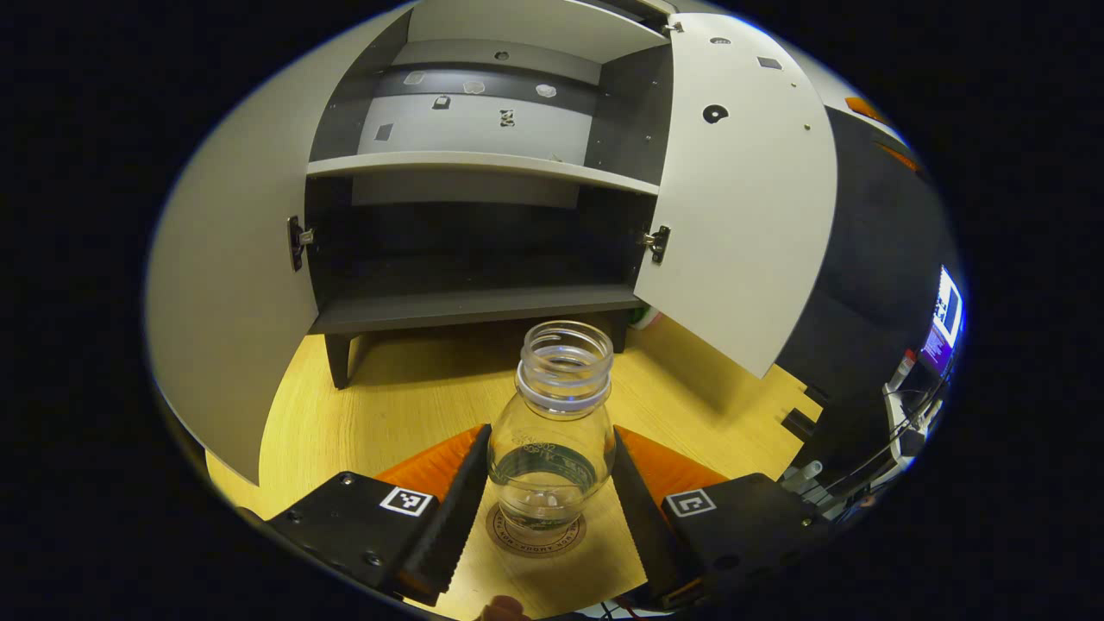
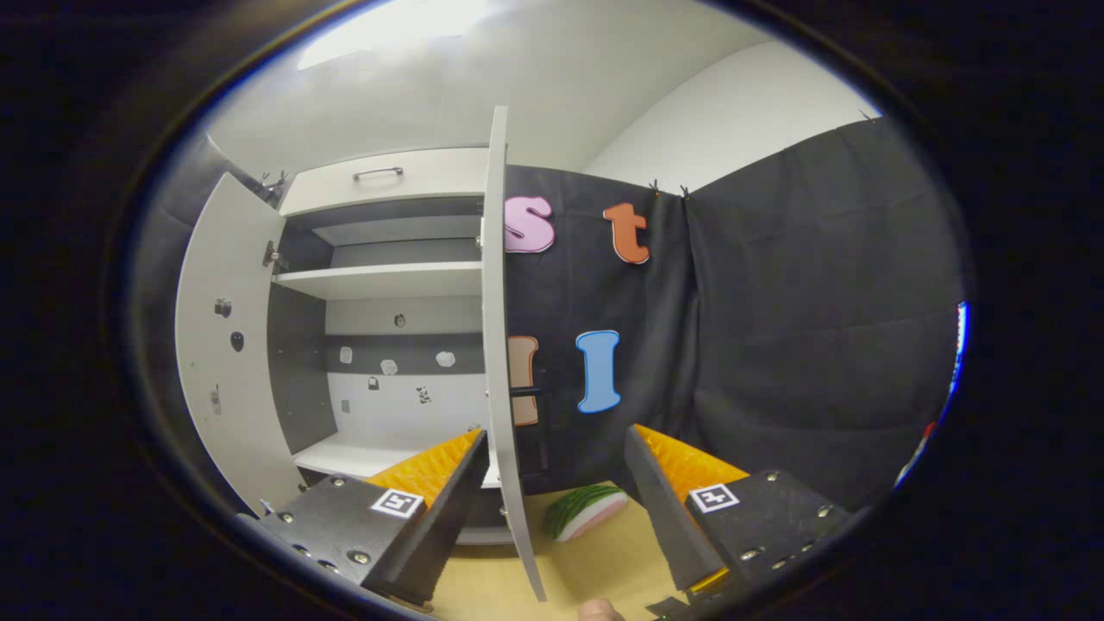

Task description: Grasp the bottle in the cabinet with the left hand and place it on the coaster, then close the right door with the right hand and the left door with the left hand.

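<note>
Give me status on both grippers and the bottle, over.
Left gripper open around clear glass bottle, standing on round coaster. Right gripper open, straddling edge of white right cabinet door. Both doors open. Nothing obstructing.

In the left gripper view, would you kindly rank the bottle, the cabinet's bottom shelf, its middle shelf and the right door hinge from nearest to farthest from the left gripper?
1. Bottle: between the left gripper fingers, standing on the coaster.
2. Bottom shelf: straight ahead, behind the bottle.
3. Right door hinge: ahead to the right, above that shelf.
4. Middle shelf: higher up, farthest.
</note>
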Motion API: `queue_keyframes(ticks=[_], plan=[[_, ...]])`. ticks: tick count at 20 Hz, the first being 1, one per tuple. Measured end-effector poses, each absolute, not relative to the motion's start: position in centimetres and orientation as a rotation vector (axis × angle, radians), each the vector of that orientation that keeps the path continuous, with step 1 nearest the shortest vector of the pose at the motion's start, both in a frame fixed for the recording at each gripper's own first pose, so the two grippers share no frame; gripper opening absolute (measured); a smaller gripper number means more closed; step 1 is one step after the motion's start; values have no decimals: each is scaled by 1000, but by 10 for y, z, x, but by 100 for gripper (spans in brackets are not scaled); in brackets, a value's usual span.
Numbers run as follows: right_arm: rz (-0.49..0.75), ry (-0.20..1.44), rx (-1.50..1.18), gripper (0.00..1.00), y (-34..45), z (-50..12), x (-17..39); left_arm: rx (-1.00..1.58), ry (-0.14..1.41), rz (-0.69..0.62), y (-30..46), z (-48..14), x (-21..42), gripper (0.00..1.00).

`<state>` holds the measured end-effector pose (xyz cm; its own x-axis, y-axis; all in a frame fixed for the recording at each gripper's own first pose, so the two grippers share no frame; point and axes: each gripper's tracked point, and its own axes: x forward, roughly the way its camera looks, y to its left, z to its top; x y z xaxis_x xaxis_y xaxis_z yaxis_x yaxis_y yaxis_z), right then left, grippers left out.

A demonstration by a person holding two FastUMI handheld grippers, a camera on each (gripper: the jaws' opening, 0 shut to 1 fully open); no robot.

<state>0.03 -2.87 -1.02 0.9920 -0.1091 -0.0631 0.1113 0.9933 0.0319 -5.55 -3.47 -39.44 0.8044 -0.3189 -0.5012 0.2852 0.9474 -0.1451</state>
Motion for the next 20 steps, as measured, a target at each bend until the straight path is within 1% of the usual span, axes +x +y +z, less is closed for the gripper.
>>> queue_keyframes(ticks=[2, 3, 4, 5, 6, 7, 8, 9, 10, 12, 13, 14, 20], plan=[[-108, 63, 37, 96, -29, -13, 1, -39, 540, -330, -35, -395, -56, 83], [-107, 64, 37, 99, -29, -13, 1, -32, 557, -333, -35, -399, -57, 83], [-107, 65, 38, 96, -30, -14, 1, -33, 571, -332, -35, -404, -59, 83], [-108, 65, 38, 96, -30, -14, 1, -33, 583, -318, -32, -407, -59, 83], [-109, 65, 38, 96, -31, -15, 0, -41, 597, -303, -29, -411, -60, 88], [-111, 65, 40, 96, -32, -16, -1, -56, 609, -289, -28, -414, -60, 86], [-112, 66, 41, 96, -33, -16, -2, -66, 608, -276, -26, -414, -60, 92], [-115, 69, 42, 96, -34, -18, -3, -76, 604, -267, -25, -412, -59, 99], [-119, 72, 43, 96, -36, -19, -3, -83, 595, -264, -25, -410, -58, 94], [-124, 77, 50, 96, -37, -22, -5, -81, 581, -271, -26, -405, -58, 94], [-126, 80, 54, 96, -37, -24, -4, -77, 570, -277, -26, -401, -58, 100], [-125, 80, 58, 96, -37, -24, -3, -71, 563, -281, -26, -397, -59, 94], [-109, 75, 60, 96, -31, -24, 3, -78, 488, -319, -35, -355, -61, 94]])
